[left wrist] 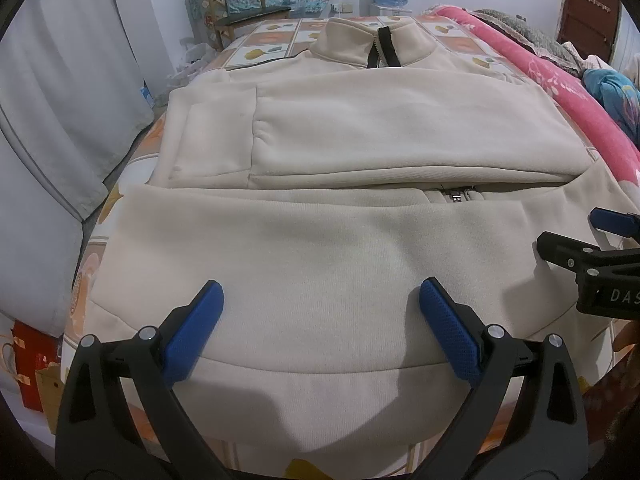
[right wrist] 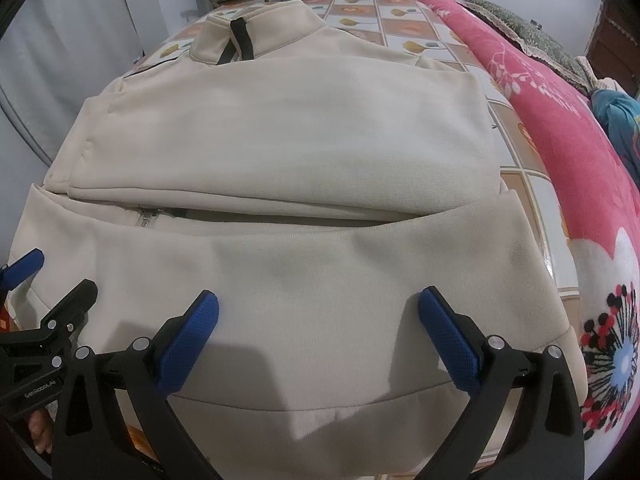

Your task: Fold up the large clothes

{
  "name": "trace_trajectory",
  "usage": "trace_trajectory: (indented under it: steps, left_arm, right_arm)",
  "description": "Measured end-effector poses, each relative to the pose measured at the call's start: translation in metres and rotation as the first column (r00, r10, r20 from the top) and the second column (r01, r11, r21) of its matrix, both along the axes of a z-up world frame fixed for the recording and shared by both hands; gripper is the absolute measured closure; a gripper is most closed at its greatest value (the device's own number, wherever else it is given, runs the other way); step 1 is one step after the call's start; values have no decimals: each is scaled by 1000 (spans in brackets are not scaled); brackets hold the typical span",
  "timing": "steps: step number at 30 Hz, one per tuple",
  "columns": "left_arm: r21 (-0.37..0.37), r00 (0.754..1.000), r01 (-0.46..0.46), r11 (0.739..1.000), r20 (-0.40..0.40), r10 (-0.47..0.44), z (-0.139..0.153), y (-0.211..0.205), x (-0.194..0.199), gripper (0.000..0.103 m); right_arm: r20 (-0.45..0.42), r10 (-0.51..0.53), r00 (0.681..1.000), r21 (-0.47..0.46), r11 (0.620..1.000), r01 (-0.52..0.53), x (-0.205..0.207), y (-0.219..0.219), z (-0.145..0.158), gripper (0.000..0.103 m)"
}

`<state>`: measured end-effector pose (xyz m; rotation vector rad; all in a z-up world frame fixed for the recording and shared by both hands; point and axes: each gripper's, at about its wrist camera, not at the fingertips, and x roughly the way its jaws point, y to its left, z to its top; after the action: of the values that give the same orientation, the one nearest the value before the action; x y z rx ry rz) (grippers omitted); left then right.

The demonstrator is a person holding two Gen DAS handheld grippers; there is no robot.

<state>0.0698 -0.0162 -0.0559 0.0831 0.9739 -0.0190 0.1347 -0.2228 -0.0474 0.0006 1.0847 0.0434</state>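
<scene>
A cream zip-up sweatshirt [left wrist: 320,240] lies front-up on the patterned bedsheet [left wrist: 276,40], collar [left wrist: 372,46] at the far end, both sleeves folded across the chest; the left gripper [left wrist: 320,328] hovers over the near hem, its blue pads [left wrist: 448,328] spread wide and holding nothing; the right gripper [right wrist: 318,336] sits just beside it, likewise spread and empty; a pink floral blanket [right wrist: 560,140] runs along the right side of the bed.

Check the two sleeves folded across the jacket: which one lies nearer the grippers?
The lower sleeve, the band just below the exposed zipper, lies nearer; both open grippers hover above it. The other sleeve lies beyond the zipper, toward the collar.
</scene>
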Motion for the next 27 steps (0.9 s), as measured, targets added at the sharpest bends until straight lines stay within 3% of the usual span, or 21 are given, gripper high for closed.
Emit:
trace_trajectory:
  steps: [27]
  left_arm:
    - [-12,1000,-1,1000,-1,1,0,0,0,8]
  right_arm:
    - [19,-11,1000,2,1000,11,-2,-1,-1,6]
